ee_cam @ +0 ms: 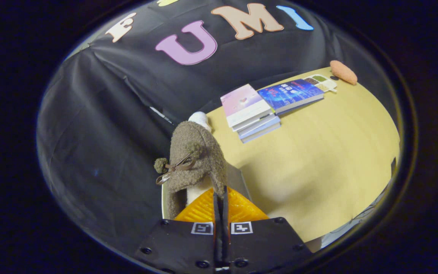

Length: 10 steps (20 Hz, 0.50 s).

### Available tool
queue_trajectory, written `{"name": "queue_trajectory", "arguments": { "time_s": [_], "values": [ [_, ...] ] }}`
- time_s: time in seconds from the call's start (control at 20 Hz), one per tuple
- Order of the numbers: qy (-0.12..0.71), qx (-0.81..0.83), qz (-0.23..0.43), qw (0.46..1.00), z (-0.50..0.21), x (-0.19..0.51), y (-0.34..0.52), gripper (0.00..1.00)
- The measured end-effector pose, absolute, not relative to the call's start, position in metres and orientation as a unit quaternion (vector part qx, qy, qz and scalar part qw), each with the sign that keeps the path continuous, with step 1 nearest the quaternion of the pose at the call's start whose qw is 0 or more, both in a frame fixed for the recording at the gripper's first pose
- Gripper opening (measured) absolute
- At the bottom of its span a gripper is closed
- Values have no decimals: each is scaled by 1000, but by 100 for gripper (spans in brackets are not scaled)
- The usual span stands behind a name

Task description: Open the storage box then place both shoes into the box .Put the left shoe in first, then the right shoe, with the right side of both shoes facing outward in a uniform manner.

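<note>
Table is mostly bare w/ books stacked at the far side, so you've got room to swing. Shoe hangs just ahead of your claw, clenched on its edge, carried clear of the table.

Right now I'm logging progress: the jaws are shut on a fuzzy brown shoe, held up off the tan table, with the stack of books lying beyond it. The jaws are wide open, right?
No. The gripper view shows the orange jaws of the gripper closed on the fuzzy brown shoe, not wide open. The rest holds: the shoe is held off the tan table, with the stack of books beyond.
</note>
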<state>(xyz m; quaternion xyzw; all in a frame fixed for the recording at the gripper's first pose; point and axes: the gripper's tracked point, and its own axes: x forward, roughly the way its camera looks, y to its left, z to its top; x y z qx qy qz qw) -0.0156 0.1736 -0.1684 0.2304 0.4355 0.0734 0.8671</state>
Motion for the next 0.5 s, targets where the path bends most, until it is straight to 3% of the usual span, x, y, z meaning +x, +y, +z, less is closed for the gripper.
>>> {"name": "queue_trajectory", "arguments": {
  "time_s": [0.5],
  "values": [
    [473, 208, 56, 854, -220, -44, 190, 3]
  ]
}}
